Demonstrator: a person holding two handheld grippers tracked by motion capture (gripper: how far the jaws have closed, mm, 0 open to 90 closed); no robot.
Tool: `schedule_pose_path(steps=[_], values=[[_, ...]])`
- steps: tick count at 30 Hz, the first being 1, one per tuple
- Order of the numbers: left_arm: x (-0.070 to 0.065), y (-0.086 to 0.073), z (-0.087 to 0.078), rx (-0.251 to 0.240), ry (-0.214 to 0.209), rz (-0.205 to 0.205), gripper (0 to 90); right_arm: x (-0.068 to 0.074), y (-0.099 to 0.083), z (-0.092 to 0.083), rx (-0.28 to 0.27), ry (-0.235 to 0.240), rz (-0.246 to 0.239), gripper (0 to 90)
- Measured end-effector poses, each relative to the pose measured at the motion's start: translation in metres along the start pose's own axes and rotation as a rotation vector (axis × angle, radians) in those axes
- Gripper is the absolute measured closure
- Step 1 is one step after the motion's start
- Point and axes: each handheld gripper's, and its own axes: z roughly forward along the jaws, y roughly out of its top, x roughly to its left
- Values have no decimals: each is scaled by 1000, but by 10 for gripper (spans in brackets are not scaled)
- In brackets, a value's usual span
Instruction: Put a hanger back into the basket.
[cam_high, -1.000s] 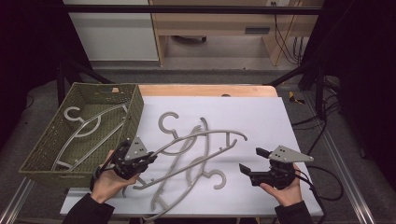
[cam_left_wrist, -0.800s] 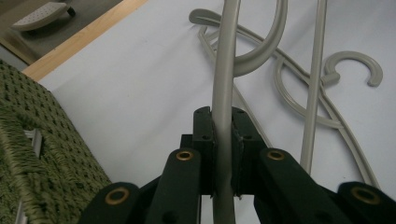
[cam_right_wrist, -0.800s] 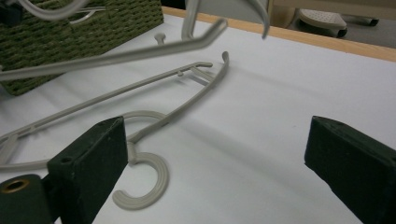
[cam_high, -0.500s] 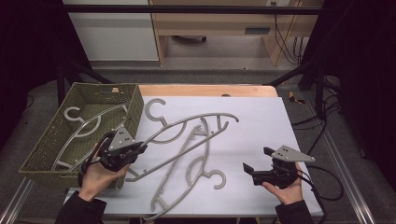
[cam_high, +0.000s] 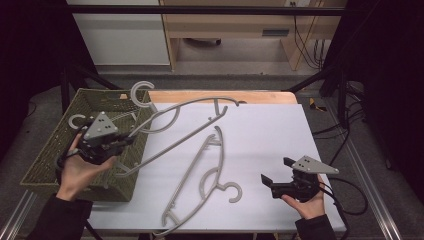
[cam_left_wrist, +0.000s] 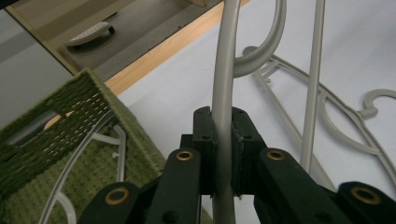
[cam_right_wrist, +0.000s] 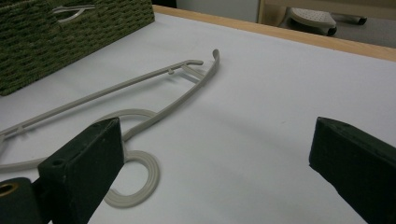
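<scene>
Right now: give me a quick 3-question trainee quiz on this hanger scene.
1. True or false: the left gripper is shut on a grey hanger.
2. What lies flat on the white table near the open right gripper? A) a second hanger B) a towel C) a cup
3. Fill in: the lifted hanger's hook is above the green ____.

Key: 1 true; 2 A; 3 basket.
</scene>
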Motion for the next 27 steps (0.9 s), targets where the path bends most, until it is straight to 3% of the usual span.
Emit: schedule_pose_path(steps=[5,12,13,18,20,27], values=[[27,-7,-10,-12,26,-41,826,-1,1,-1,2,-1,-7,31],[59,-17,-22,35,75,-34,826,-1,0,0,7,-4,-7,32],[61,-19,-21,20,84,-55,826,-1,0,1,9,-7,-5,32],[80,-31,-20,48,120,-73,826,-1,0,1,13,-6,-5,32],[87,-38,-19,44,130,-99,825,-1,0,1,12,-7,-6,32],[101,-53,-16,64,166,-123,825,-1,-1,3,21,-9,-7,31]])
